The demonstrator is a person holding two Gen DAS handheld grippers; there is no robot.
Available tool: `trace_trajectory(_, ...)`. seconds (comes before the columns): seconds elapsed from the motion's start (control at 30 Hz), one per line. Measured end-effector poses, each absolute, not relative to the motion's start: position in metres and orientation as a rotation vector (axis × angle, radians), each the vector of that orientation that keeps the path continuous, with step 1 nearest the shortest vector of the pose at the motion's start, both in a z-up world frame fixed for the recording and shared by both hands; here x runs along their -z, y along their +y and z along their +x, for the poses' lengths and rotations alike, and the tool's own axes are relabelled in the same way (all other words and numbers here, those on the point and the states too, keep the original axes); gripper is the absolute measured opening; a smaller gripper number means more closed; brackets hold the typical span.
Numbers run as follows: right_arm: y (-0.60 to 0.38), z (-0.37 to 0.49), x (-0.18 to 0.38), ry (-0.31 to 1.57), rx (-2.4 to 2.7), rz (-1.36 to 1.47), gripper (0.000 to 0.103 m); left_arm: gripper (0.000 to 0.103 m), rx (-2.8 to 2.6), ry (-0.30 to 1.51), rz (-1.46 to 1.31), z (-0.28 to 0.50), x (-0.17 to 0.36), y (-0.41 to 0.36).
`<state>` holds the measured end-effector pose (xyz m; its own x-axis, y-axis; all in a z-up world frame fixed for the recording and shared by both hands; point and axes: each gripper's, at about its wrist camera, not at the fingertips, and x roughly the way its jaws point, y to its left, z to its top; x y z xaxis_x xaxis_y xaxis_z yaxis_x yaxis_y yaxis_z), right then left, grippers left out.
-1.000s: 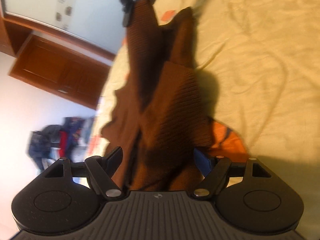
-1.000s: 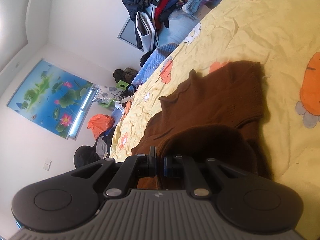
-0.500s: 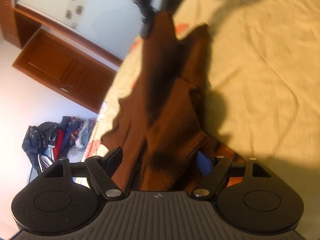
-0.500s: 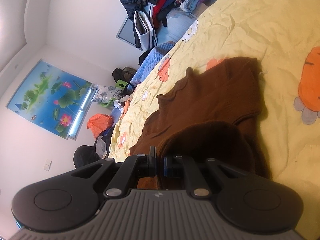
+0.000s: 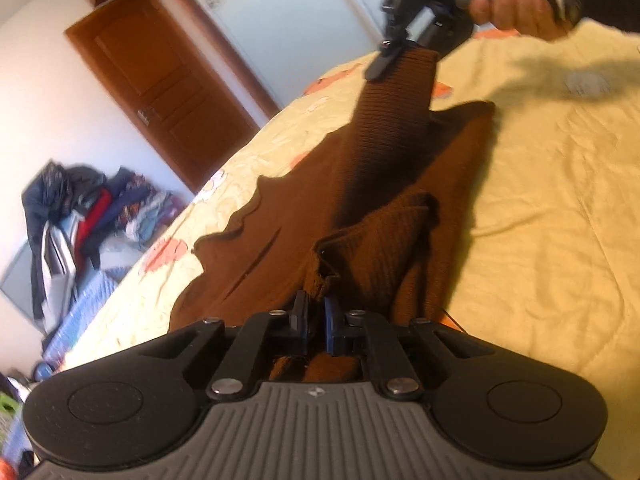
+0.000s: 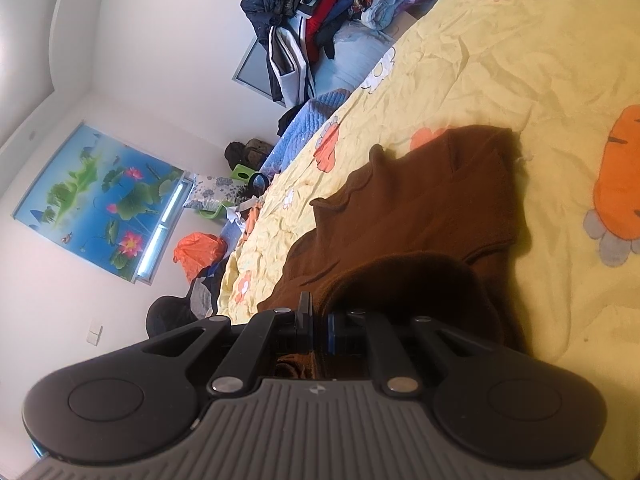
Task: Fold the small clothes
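Two black two-finger grippers both hold one brown ribbed knit sweater, which lies partly on the yellow quilted bedsheet with orange cartoon prints. The left gripper has its jaws clenched on a bunched fold of the knit. The right gripper is also clenched on the fabric and lifts a ribbed end above the bed. A pile of dark clothes sits beside the bed.

Home bedroom: bed, clothes pile, door.
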<state>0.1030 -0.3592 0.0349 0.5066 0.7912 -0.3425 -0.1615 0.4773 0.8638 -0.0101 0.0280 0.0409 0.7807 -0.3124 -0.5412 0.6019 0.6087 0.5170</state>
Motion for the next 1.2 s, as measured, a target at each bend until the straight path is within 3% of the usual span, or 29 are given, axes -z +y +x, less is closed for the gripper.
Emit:
trace_trajectory(0.27, -0.363, 0.12, -0.046, 0.795, -0.681, 0.887, 0.013, 0.003, 0.474, 0.391, 0.477, 0.035, -0.08, 0.056)
trace_trajectory(0.53, -0.371, 0.208, -0.043, 0.759, -0.539, 0.969, 0.015, 0.004, 0.147, 0.512, 0.288, 0.184, -0.084, 0.085)
trace_trajectory(0.57, -0.367, 0.222, -0.034, 0.793, -0.501, 0.962, 0.021, 0.004, 0.085, 0.518, 0.271, 0.197, -0.077, 0.089)
trace_trajectory(0.67, -0.357, 0.235, -0.015, 0.846, -0.35, 0.902, 0.066, 0.006, 0.023, 0.565, 0.084, 0.196, -0.075, 0.116)
trace_trajectory(0.7, -0.355, 0.23, -0.014, 0.844, -0.334, 0.886, 0.074, 0.011, 0.011, 0.585, 0.021, 0.187, -0.076, 0.127)
trace_trajectory(0.77, -0.355, 0.208, -0.016, 0.811, -0.376, 0.84, 0.077, 0.019, 0.0, 0.585, -0.041, 0.157, -0.072, 0.147)
trace_trajectory(0.8, -0.356, 0.193, -0.02, 0.791, -0.389, 0.78, 0.081, 0.033, -0.019, 0.597, -0.071, 0.137, -0.069, 0.158)
trace_trajectory(0.83, -0.357, 0.178, -0.023, 0.786, -0.375, 0.693, 0.083, 0.058, -0.029, 0.622, -0.109, 0.118, -0.064, 0.167)
trace_trajectory(0.9, -0.355, 0.146, -0.024, 0.805, -0.299, 0.481, 0.085, 0.082, -0.034, 0.655, -0.241, 0.076, -0.051, 0.185)
trace_trajectory(0.97, -0.356, 0.117, -0.016, 0.846, -0.235, 0.333, 0.086, 0.082, 0.023, 0.693, -0.459, 0.037, -0.032, 0.201)
trace_trajectory(1.07, -0.355, 0.087, -0.008, 0.85, -0.279, 0.334, 0.086, 0.082, 0.108, 0.715, -0.782, 0.01, -0.005, 0.206)
trace_trajectory(1.17, -0.344, 0.092, -0.007, 0.877, -0.348, 0.444, 0.085, 0.081, 0.162, 0.705, -0.834, 0.023, 0.001, 0.192)
trace_trajectory(1.2, -0.337, 0.097, -0.005, 0.883, -0.377, 0.467, 0.078, 0.07, 0.165, 0.703, -0.809, 0.03, 0.0, 0.186)
